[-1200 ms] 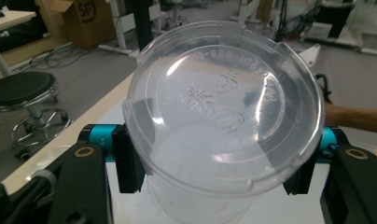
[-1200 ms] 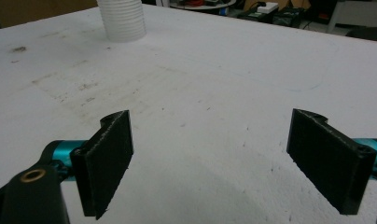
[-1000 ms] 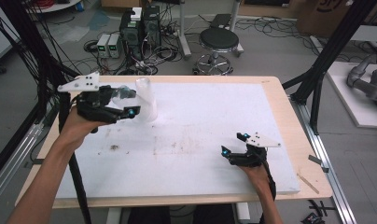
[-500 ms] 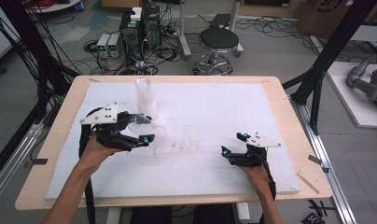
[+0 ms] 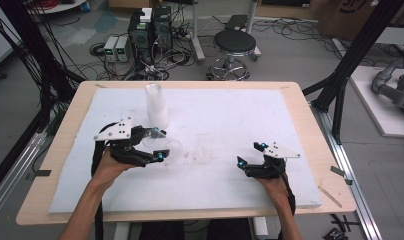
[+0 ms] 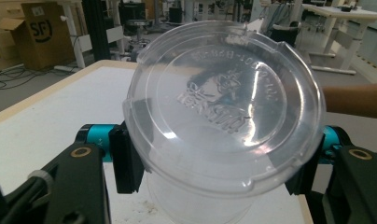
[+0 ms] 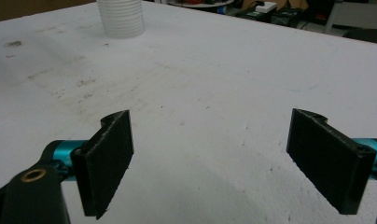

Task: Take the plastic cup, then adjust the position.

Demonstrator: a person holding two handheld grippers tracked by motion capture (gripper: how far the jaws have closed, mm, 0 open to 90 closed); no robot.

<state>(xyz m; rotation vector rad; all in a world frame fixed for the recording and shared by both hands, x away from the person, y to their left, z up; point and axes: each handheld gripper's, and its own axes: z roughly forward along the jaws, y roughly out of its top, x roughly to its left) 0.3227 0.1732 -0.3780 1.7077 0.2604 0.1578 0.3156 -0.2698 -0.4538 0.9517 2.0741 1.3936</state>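
Now the left gripper is holding a clear plastic cup between its two jaws, which are pressing on the cup's sides; the cup is tipped so that its embossed round bottom is facing the left gripper view's camera. Behind it, a stack of clear cups is standing upright on the white foam board covering the table. The right gripper is resting low over the board, well apart, with jaws wide apart and holding nothing.

Bright, even indoor light; soft, slightly blurry frames.
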